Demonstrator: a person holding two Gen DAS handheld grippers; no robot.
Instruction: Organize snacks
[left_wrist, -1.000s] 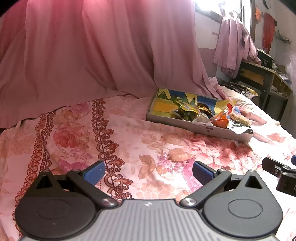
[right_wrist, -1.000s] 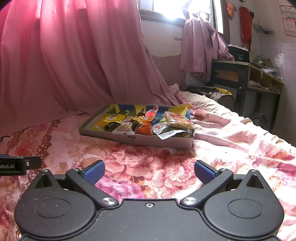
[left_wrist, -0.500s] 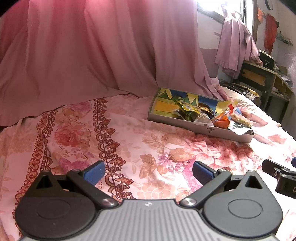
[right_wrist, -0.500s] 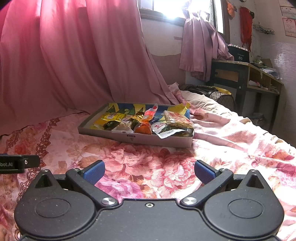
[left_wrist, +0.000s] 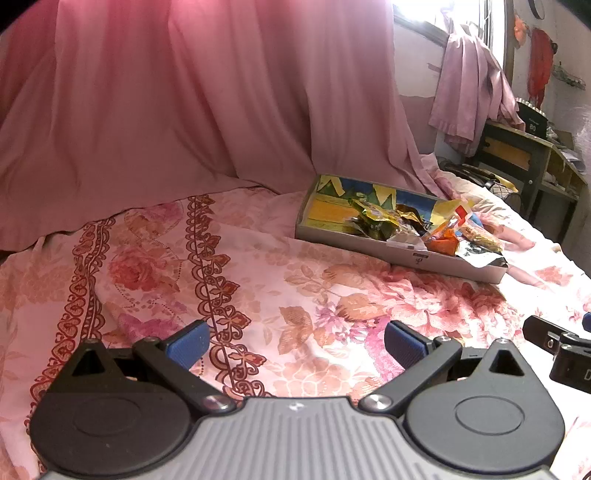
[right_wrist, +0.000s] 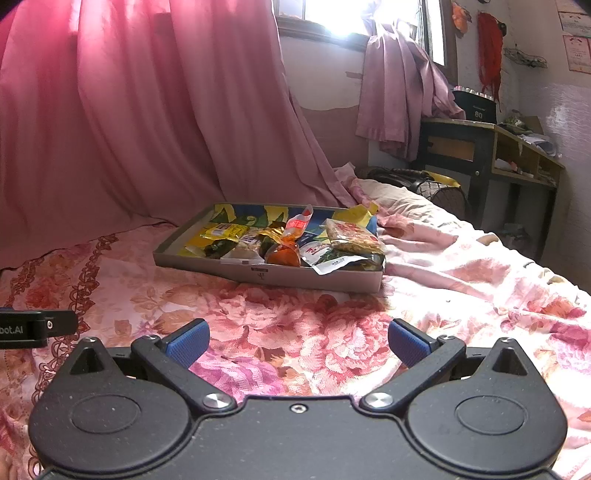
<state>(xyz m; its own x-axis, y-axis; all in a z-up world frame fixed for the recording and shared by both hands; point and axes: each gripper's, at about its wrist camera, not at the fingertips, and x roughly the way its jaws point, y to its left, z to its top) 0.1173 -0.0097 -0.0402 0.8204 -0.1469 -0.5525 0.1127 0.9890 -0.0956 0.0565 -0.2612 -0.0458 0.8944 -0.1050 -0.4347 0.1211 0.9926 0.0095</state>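
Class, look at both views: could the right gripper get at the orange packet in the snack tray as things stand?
Probably yes. The right gripper is open and empty, only bare bedspread lies before the tray, and the orange packet sits uncovered near the front wall.

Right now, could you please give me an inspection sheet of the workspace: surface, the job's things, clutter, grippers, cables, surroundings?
Surface: bed with a rumpled floral sheet.
Job's things: shallow box flat on the bed, ahead of both grippers; snacks lie loose inside, one packet edge over the near wall.
Clutter: nothing seen on the sheet outside the box.
Grippers: left gripper open, holds nothing, low over the sheet; right gripper open, holds nothing, facing the box.
Cables: nothing seen.
Surroundings: pink curtain behind the bed; bright window; dark desk to the right; fan beside the desk.
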